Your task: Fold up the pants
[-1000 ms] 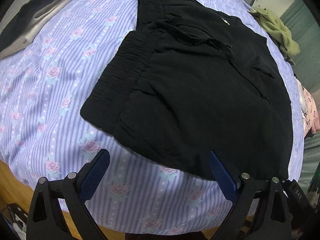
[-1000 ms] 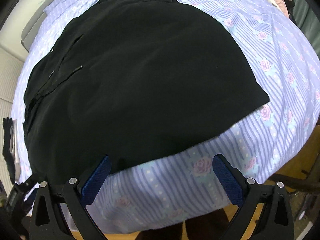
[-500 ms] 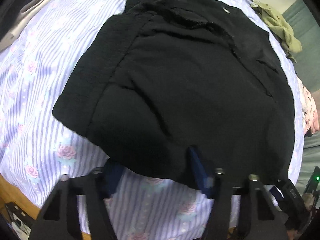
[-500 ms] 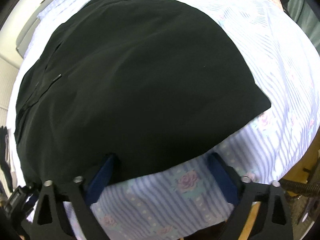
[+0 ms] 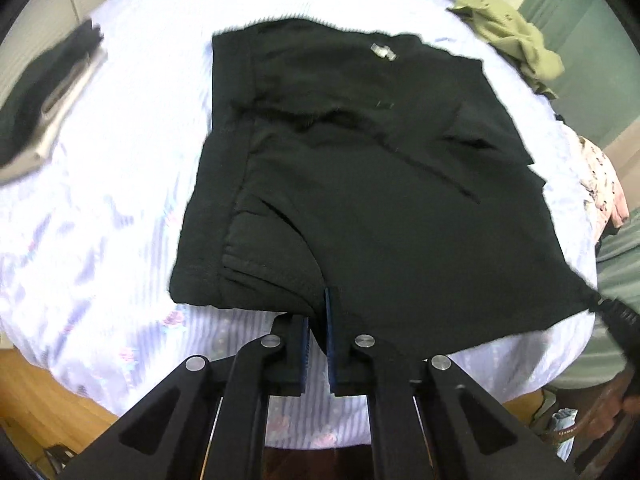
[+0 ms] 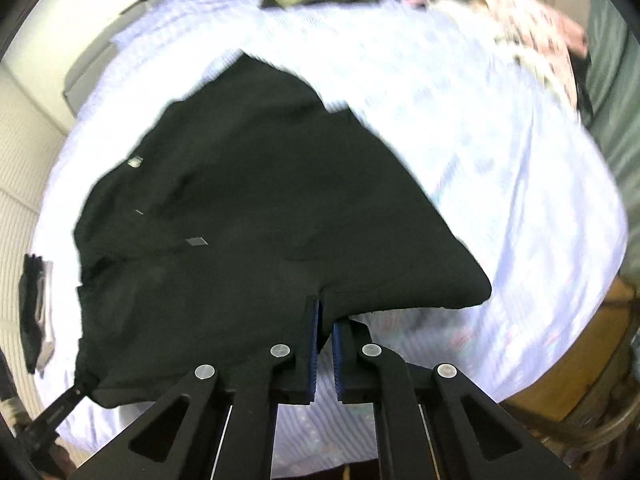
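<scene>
Black pants (image 5: 380, 184) lie partly folded on a lilac floral bedsheet (image 5: 120, 168), with the elastic waistband at the left. My left gripper (image 5: 318, 312) is shut on the near edge of the pants close to the waistband and lifts it. My right gripper (image 6: 325, 320) is shut on the near edge of the pants (image 6: 260, 208) further along the leg side, and the cloth there is raised off the sheet (image 6: 500, 168). The other gripper's tip shows at the right edge of the left wrist view (image 5: 616, 316).
A folded dark and grey garment (image 5: 44, 104) lies at the far left of the bed. An olive green garment (image 5: 508, 32) and a pink patterned one (image 5: 600, 184) lie at the far right. The wooden bed frame (image 5: 48, 376) runs along the near edge.
Both grippers moved in onto the near edge of the pants and closed on it from open. The edge now rises off the sheet and the views tilt up.
</scene>
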`<act>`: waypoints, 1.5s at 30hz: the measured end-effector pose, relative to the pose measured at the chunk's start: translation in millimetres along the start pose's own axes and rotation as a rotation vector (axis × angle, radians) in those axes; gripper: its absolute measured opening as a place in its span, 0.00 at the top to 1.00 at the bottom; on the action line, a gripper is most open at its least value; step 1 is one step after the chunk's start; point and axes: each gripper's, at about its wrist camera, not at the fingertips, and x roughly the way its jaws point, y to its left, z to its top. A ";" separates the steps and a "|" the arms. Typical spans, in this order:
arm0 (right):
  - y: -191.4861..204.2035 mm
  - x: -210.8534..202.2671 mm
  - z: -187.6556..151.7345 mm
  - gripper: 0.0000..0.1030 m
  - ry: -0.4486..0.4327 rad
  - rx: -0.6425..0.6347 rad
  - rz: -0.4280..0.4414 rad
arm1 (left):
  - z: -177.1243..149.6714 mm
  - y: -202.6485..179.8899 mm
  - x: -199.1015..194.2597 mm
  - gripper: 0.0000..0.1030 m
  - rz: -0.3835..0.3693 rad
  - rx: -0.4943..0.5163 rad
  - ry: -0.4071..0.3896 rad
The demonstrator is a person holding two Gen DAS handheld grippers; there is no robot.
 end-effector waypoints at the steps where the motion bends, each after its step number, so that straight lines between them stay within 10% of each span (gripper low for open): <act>1: 1.6 -16.7 5.0 0.93 -0.024 -0.021 0.012 | 2.1 -1.8 -10.4 0.92 -0.003 0.006 -0.014; 13: 22.3 -86.0 8.6 0.96 0.074 -0.138 0.070 | 12.0 -0.4 -54.3 0.93 0.027 -0.020 0.001; 26: 96.1 -69.7 174.6 0.96 -0.292 -0.187 0.090 | 162.8 -6.7 -59.8 0.94 0.057 -0.134 -0.273; 36: 174.5 48.0 278.8 0.96 -0.235 -0.360 0.054 | 264.3 14.4 53.4 0.94 0.162 -0.185 -0.137; 39: 172.6 71.0 277.2 0.90 -0.173 -0.372 0.056 | 276.5 4.8 80.7 0.73 0.237 -0.117 -0.055; 41: 164.1 84.0 272.3 0.65 -0.126 -0.372 0.078 | 278.1 -4.6 82.8 0.17 0.273 -0.073 -0.037; 45: 135.3 90.3 262.4 0.53 -0.106 -0.334 0.087 | 273.5 -28.8 61.1 0.15 0.236 0.062 -0.062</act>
